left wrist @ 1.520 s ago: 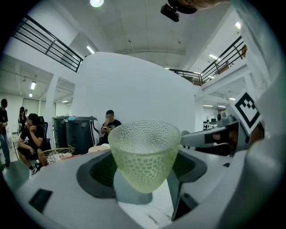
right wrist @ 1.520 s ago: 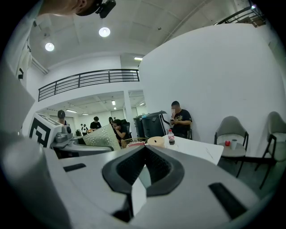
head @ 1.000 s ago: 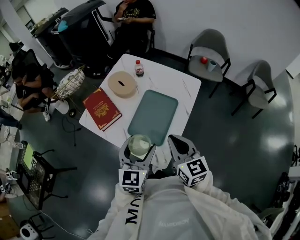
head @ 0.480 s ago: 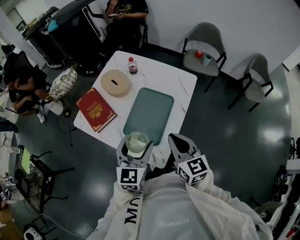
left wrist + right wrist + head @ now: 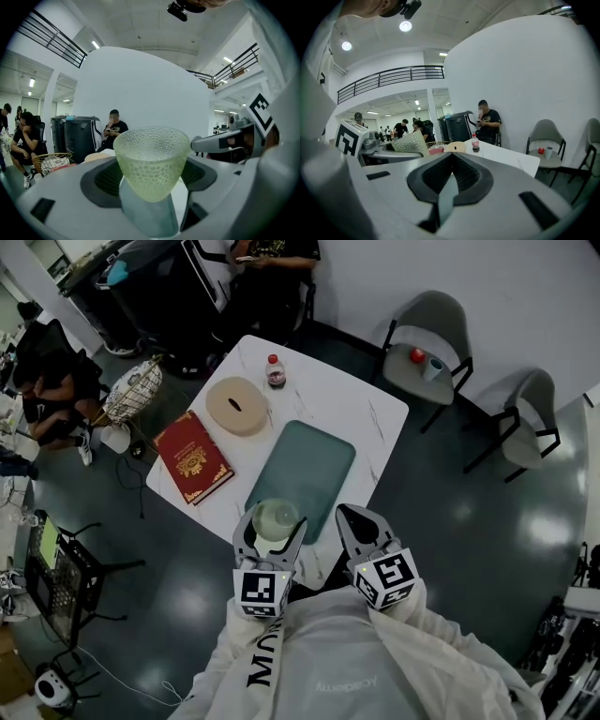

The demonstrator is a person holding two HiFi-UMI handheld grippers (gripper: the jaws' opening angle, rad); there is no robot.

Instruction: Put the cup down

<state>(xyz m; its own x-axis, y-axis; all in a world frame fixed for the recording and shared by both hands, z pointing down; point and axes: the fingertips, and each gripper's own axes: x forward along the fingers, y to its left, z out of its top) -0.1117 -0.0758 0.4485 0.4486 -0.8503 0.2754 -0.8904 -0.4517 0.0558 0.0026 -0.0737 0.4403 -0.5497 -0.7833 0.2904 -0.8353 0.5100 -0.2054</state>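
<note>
A pale green, bumpy glass cup (image 5: 276, 518) is held upright in my left gripper (image 5: 273, 532), whose jaws are shut on its lower half. In the left gripper view the cup (image 5: 151, 159) fills the centre between the pads of the left gripper (image 5: 151, 180). It hangs in the air over the near edge of the white table (image 5: 375, 418), by the near end of a teal mat (image 5: 305, 470). My right gripper (image 5: 361, 527) is beside it, shut with nothing in it; its own view shows the right gripper (image 5: 449, 180) with jaws closed together and the cup (image 5: 410, 142) to its left.
On the table lie a red book (image 5: 195, 457), a round beige box (image 5: 238, 406) and a small bottle (image 5: 275, 371). Two grey chairs (image 5: 427, 352) stand to the right, a wire basket (image 5: 131, 395) to the left. A seated person (image 5: 272, 259) and black bins are beyond the table.
Both grippers and the cup have edged slightly forward toward the table's near edge; the head view has shifted a little. The grip on the cup is unchanged.
</note>
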